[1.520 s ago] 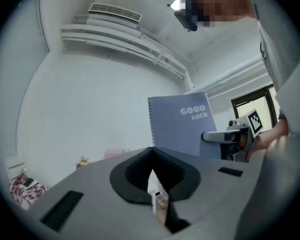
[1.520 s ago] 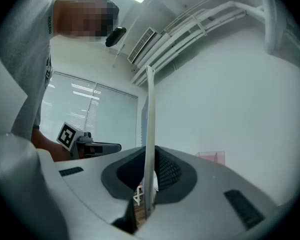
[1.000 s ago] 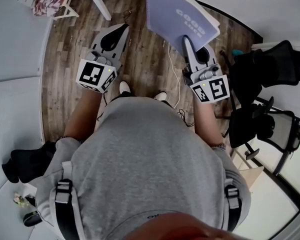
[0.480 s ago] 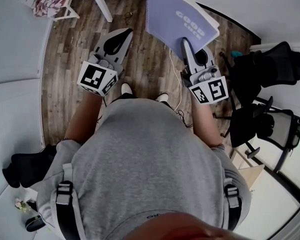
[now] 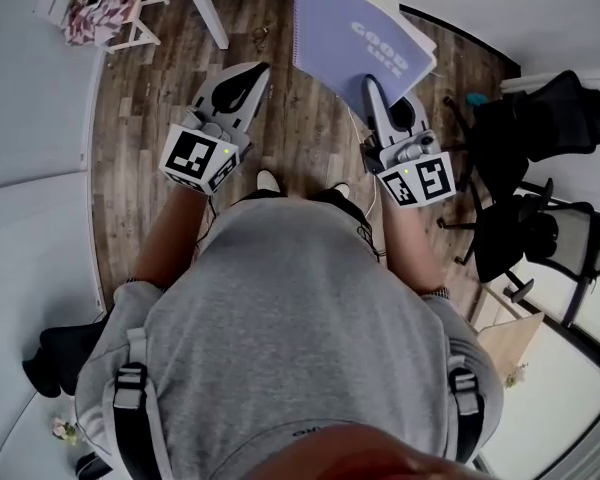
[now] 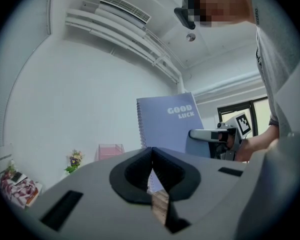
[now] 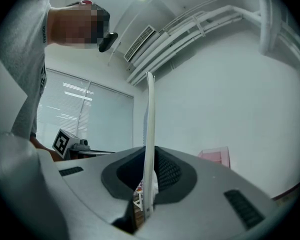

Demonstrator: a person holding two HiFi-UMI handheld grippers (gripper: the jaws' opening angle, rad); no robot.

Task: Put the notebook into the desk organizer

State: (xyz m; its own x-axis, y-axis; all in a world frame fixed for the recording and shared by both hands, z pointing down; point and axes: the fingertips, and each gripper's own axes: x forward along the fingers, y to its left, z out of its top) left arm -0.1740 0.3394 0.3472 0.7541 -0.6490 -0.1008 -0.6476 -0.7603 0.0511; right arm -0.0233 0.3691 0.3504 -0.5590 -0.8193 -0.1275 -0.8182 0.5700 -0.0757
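Note:
A lavender spiral notebook (image 5: 355,30) printed "GOOD LUCK" is held up in front of the body over the wooden floor. My right gripper (image 5: 372,81) is shut on its lower edge. In the right gripper view the notebook (image 7: 150,129) stands edge-on between the pads of the right gripper (image 7: 149,156). My left gripper (image 5: 260,68) hangs to the left of it, shut and holding nothing. In the left gripper view the left gripper (image 6: 152,156) has its tips together, with the notebook (image 6: 167,124) beyond. A pink desk organizer (image 6: 111,151) stands far off by the wall, also visible as the pink organizer (image 7: 215,156).
A white table leg (image 5: 208,13) stands ahead at the top. Black office chairs (image 5: 545,118) crowd the right side. A white rack with patterned cloth (image 5: 100,3) sits at the top left. A thin cable (image 5: 355,143) runs along the floor by the feet.
The person has stepped forward: the floor, table leg and chairs have shifted in the head view. Both grippers travelled along, the right one still holding the notebook.

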